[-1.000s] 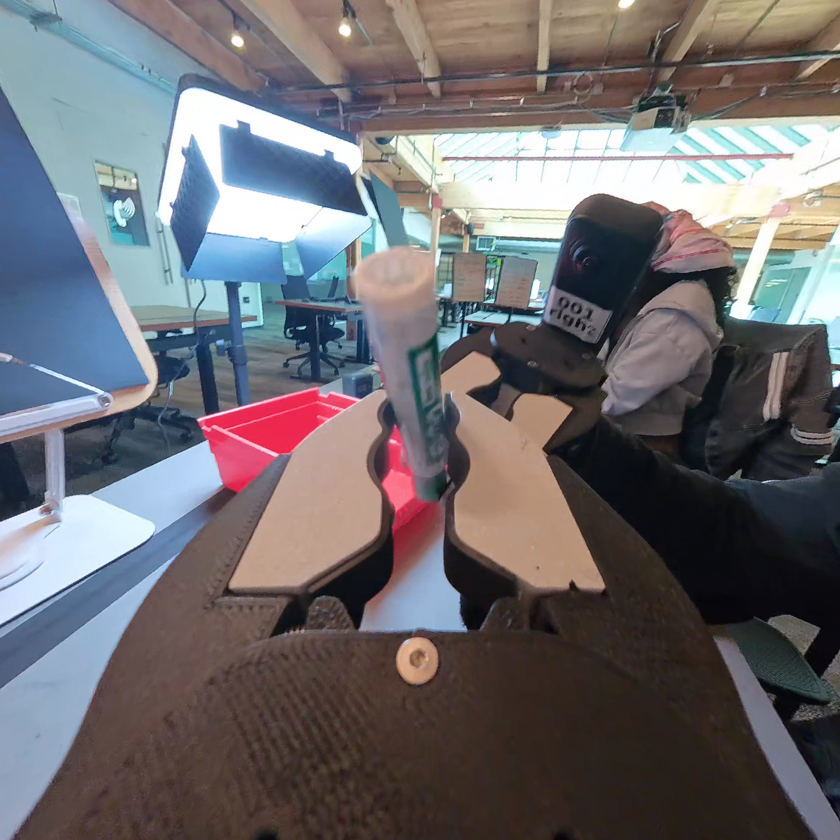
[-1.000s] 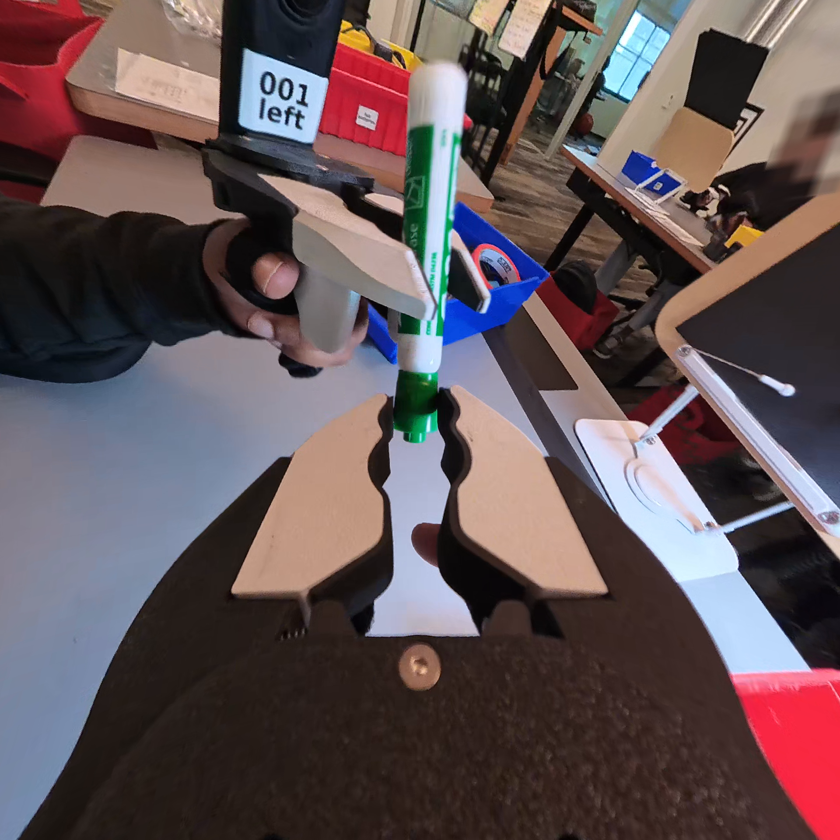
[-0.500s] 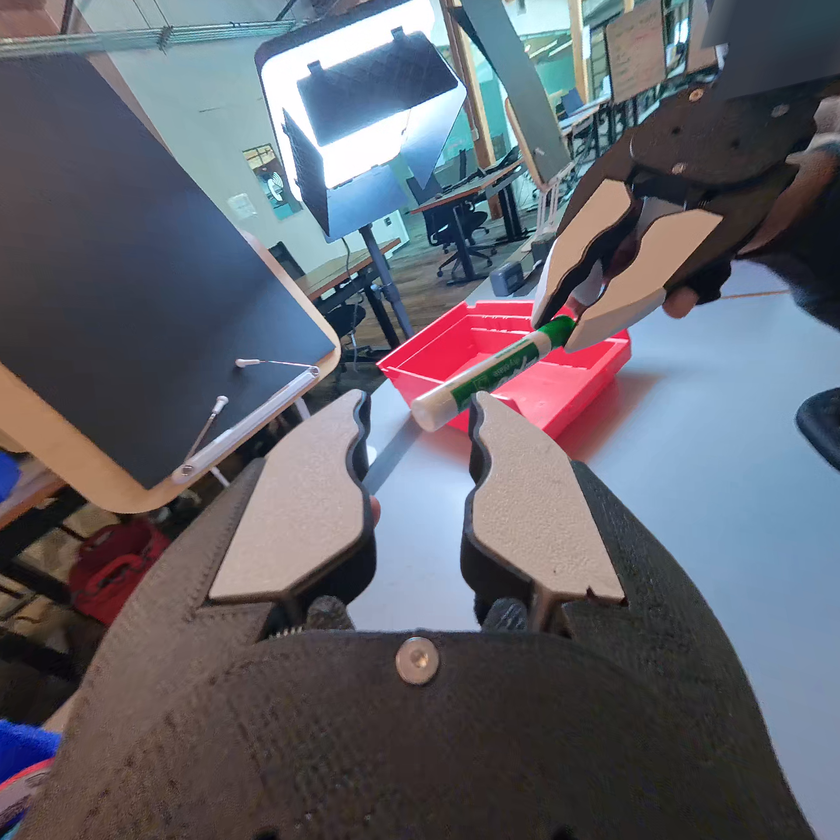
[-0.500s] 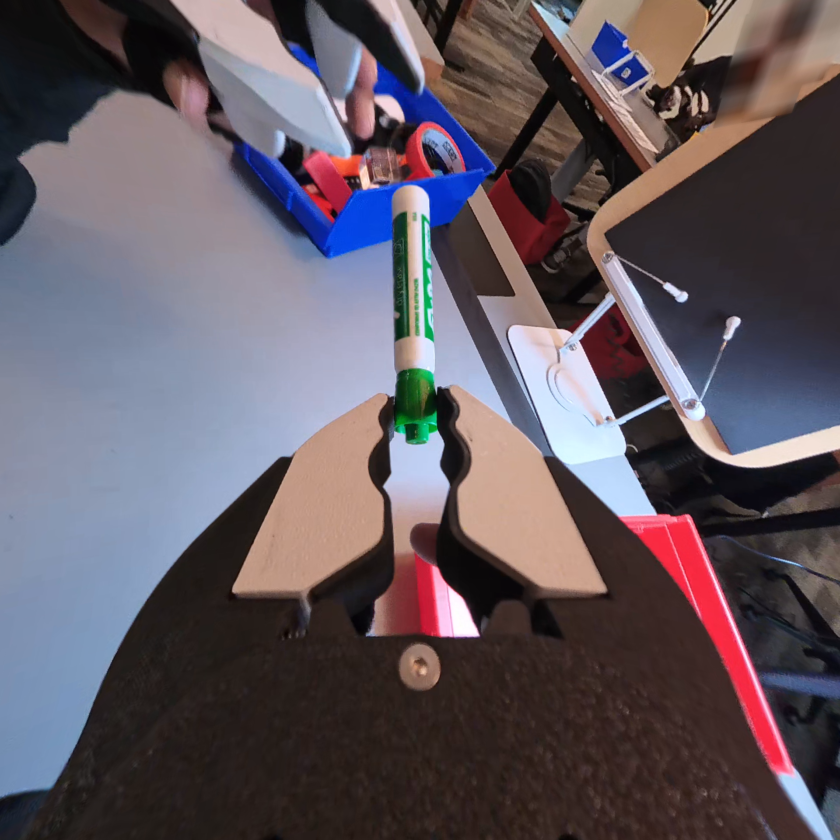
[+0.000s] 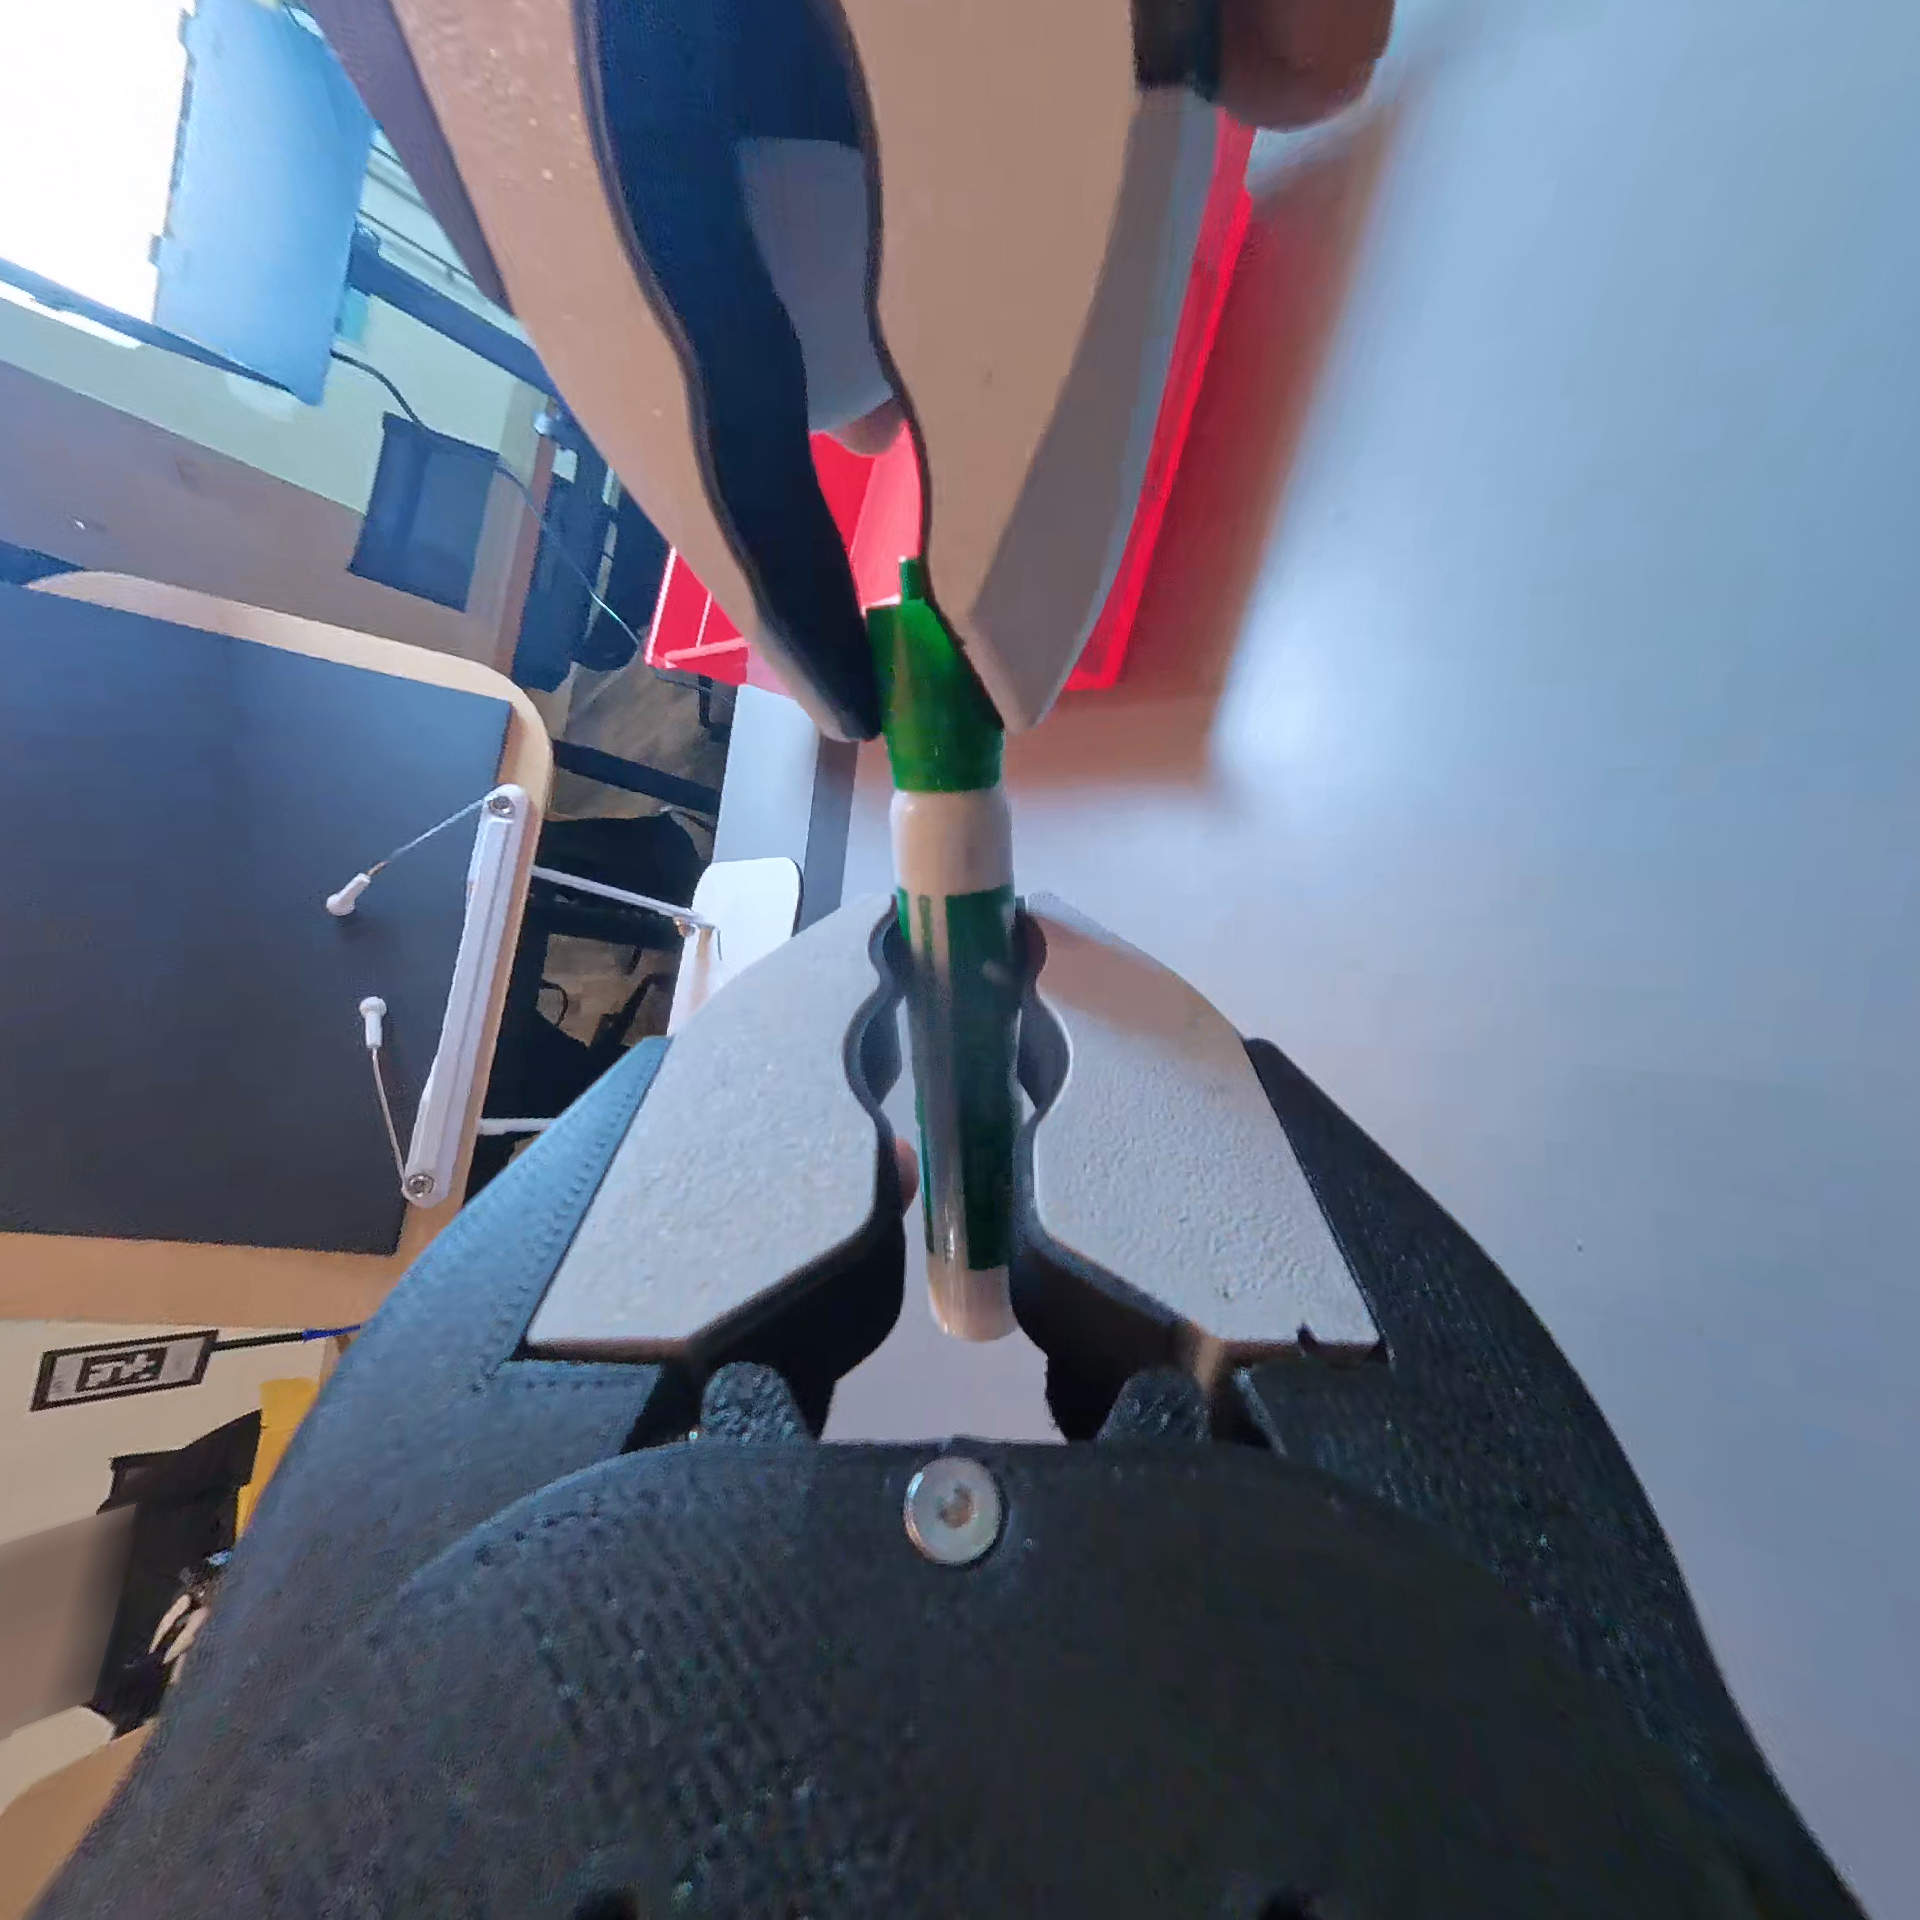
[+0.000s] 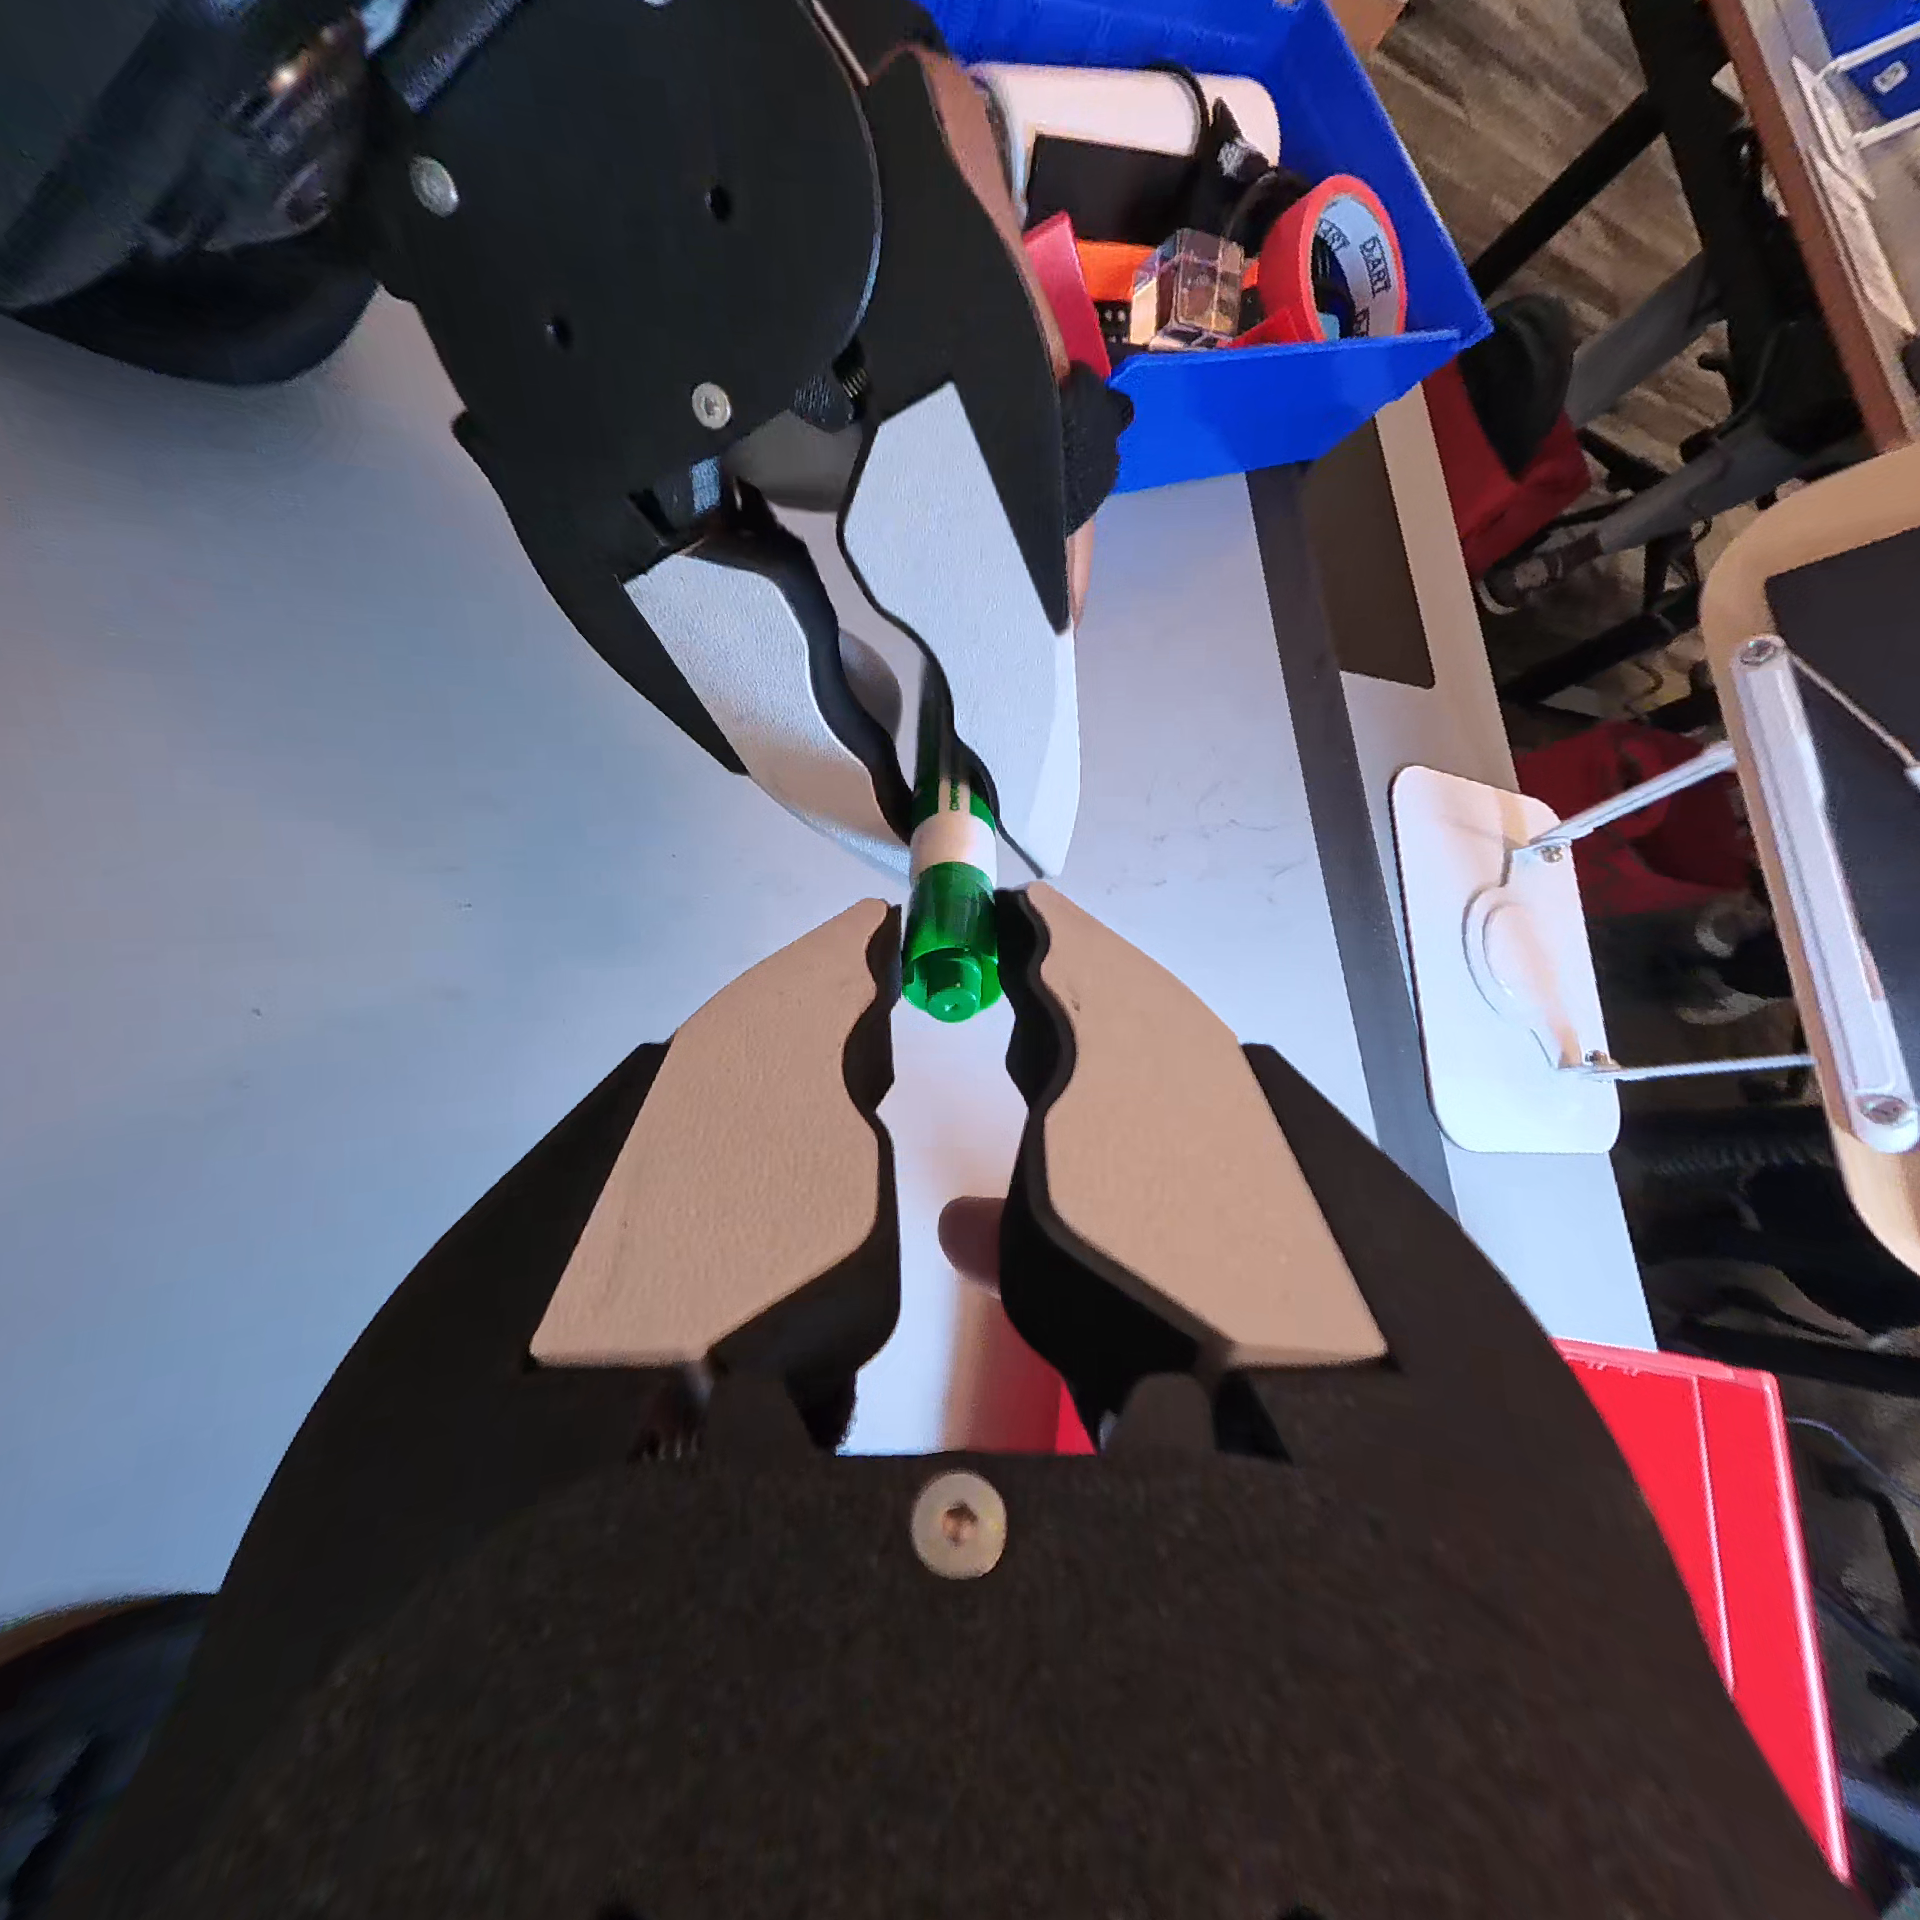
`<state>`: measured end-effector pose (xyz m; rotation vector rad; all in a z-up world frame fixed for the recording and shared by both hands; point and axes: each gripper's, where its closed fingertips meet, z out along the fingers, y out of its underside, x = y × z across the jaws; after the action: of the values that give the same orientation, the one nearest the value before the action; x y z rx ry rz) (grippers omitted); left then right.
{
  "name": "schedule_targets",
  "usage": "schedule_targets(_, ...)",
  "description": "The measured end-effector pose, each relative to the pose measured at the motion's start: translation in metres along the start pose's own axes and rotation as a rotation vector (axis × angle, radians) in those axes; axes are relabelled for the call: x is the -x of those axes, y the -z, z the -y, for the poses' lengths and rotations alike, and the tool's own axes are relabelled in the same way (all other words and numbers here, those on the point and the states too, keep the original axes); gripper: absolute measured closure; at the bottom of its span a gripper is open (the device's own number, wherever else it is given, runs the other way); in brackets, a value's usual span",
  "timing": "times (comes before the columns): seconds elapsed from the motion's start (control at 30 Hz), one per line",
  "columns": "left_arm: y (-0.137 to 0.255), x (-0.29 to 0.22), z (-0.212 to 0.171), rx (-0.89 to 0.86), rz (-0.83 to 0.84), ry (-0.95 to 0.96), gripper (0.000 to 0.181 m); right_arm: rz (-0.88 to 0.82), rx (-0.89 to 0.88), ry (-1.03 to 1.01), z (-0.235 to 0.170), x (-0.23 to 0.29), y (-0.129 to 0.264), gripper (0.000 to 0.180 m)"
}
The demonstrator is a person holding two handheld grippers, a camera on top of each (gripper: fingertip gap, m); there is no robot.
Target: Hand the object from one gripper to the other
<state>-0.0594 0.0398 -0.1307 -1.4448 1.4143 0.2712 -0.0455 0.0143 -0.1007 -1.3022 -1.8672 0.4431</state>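
Observation:
A green-and-white marker (image 5: 951, 831) is held between both grippers above the table. My left gripper (image 5: 956, 925) is shut on its white-and-green barrel, which runs deep between the fingers. My right gripper (image 5: 935, 717) faces it from the top of the left wrist view, shut on the green cap. In the right wrist view, the right gripper (image 6: 951, 914) pinches the green cap of the marker (image 6: 954, 847). The left gripper (image 6: 966, 831) reaches in from above, tip to tip with it, closed around the barrel.
The pale grey table (image 6: 312, 935) lies below. A blue bin (image 6: 1299, 405) with a red tape roll (image 6: 1340, 260) stands at its far edge. A red bin (image 6: 1714, 1507) is near the right gripper. A white stand base (image 6: 1496, 966) and a black board (image 5: 208, 883) are beside the table. One gripper's finger ends stand about 4 centimetres off the other's.
Half a second ago the left gripper was open and clear of the marker, held only by the right. The left has now moved in and closed on the barrel.

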Motion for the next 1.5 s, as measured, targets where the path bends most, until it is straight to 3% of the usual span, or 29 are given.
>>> schedule_targets(0.07,0.002,0.004,0.008,-0.070,0.007,0.049,0.163,0.011,-0.080,-0.012,0.010,-0.001,0.007,0.162)
schedule_targets(0.13,0.007,0.010,0.019,-0.179,-0.010,0.157,0.163,0.004,-0.252,-0.035,0.034,-0.005,0.020,0.176)
schedule_targets(0.17,0.011,0.014,0.023,-0.231,-0.014,0.214,0.163,-0.027,-0.361,-0.054,0.049,-0.011,0.030,0.174)
schedule_targets(0.27,0.028,0.030,0.037,-0.416,-0.049,0.404,0.163,-0.033,-0.515,-0.144,0.063,-0.023,0.051,0.142)
schedule_targets(0.43,0.064,0.062,0.055,-0.711,-0.115,0.701,0.163,-0.053,-0.480,-0.175,0.049,-0.033,0.037,0.133)
schedule_targets(0.67,0.065,0.071,0.058,-0.825,-0.099,0.853,0.163,-0.052,-0.409,-0.143,0.054,-0.016,-0.017,0.134)
schedule_targets(0.73,0.066,0.076,0.055,-0.856,-0.087,0.882,0.163,-0.069,-0.431,-0.140,0.057,-0.016,-0.019,0.155)
schedule_targets(0.83,0.071,0.082,0.053,-0.907,-0.109,0.954,0.163,-0.048,-0.473,-0.205,0.062,-0.017,-0.018,0.159)
schedule_targets(1.07,0.068,0.085,0.042,-0.796,-0.087,0.921,0.162,-0.099,-0.433,-0.198,0.052,-0.028,-0.011,0.161)
schedule_targets(1.27,0.066,0.092,0.016,-0.603,-0.018,0.836,0.147,-0.255,-0.352,-0.134,0.035,-0.053,0.020,0.162)
schedule_targets(1.5,0.061,0.092,-0.007,-0.318,0.169,0.523,0.144,-0.318,-0.219,-0.030,0.020,-0.056,0.039,0.162)
